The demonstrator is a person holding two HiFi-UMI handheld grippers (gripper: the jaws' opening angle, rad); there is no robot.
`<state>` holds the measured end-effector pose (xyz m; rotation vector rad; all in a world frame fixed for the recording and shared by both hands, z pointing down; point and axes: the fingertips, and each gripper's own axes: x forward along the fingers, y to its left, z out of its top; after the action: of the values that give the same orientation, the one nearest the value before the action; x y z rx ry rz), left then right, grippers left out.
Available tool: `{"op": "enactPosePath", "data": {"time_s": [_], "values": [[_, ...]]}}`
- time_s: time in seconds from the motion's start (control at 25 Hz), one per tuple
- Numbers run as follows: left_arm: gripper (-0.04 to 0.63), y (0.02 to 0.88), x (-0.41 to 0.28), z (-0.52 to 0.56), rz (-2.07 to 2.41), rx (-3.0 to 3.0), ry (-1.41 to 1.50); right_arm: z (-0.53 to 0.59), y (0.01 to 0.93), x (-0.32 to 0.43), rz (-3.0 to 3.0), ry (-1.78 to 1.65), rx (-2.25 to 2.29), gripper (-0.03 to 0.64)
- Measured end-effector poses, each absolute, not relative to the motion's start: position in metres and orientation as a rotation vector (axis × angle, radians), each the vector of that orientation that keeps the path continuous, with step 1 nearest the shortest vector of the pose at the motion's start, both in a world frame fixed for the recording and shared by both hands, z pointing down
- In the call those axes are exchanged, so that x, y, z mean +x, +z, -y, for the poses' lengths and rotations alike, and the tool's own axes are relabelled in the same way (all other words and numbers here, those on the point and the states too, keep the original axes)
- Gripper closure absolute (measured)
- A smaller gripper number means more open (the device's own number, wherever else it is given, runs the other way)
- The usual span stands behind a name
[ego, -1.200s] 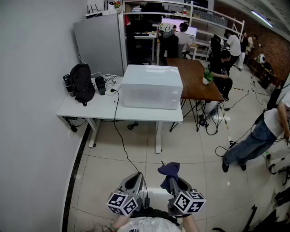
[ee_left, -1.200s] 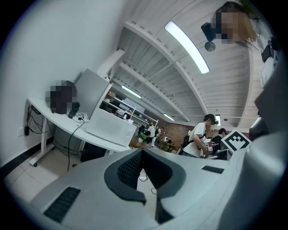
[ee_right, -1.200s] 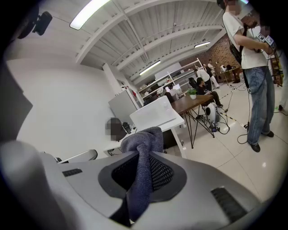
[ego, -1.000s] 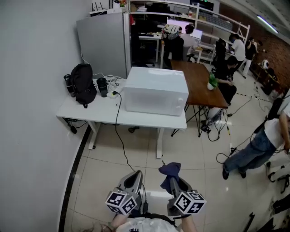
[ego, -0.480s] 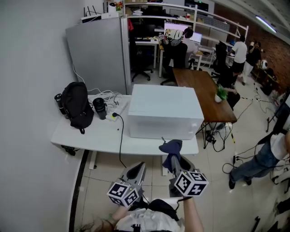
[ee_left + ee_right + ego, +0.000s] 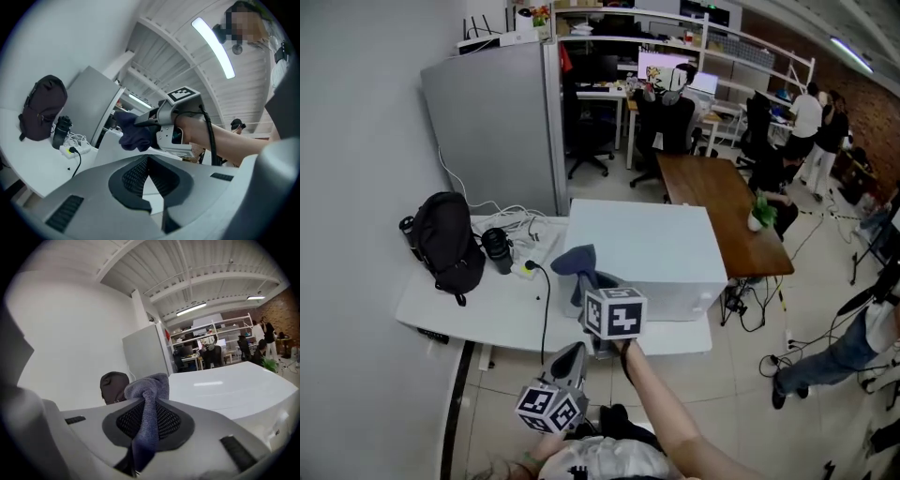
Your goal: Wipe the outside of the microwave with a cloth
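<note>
1. You've closed in on the counter (image 6: pixel 492 314) and raised your right hand-held gripper (image 6: pixel 586 280) from down by your body up to the left edge of the microwave (image 6: pixel 652 248).
2. Its jaws are clamped on the dark blue cloth (image 6: pixel 572 260); whether the cloth touches the microwave, I can't tell.
3. Your left hand-held gripper (image 6: pixel 573 352) stays low, jaws together, empty.
4. Wiping looks about to begin.

Microwave (image 6: pixel 642 248) on table (image 6: pixel 478 314), R end — backpack (image 6: pixel 445 246) at L, cabinet (image 6: pixel 492 122) behind both.
</note>
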<state>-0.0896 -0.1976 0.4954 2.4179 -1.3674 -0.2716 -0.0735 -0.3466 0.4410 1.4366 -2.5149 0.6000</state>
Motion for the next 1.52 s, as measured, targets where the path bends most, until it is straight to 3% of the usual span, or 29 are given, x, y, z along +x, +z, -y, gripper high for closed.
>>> {"op": "enactPosePath", "data": {"time_s": [0.24,0.72,0.88,1.04,1.24,1.52], "values": [[0.606,0.484,-0.066,0.233,1.393,2.416,-0.328,0.377,0.469,-0.043,2.429,0.61,1.367,0.544],[0.606,0.495,-0.024,0.264,1.291,2.431,-0.306,0.356,0.481,0.266,2.031,0.621,1.919,0.543],[0.606,0.5,-0.015,0.265,1.252,2.458,-0.268,0.345,0.487,0.311,1.976,0.697,2.027,0.543],[0.607,0.507,-0.015,0.262,1.232,2.473,-0.21,0.352,0.436,0.27,2.199,0.677,2.068,0.545],[0.606,0.507,-0.03,0.255,1.251,2.474,-0.182,0.386,0.366,0.127,2.564,0.584,1.732,0.545],[0.606,0.506,-0.064,0.244,1.32,2.455,-0.166,0.44,0.38,-0.045,2.631,0.587,1.347,0.545]]}}
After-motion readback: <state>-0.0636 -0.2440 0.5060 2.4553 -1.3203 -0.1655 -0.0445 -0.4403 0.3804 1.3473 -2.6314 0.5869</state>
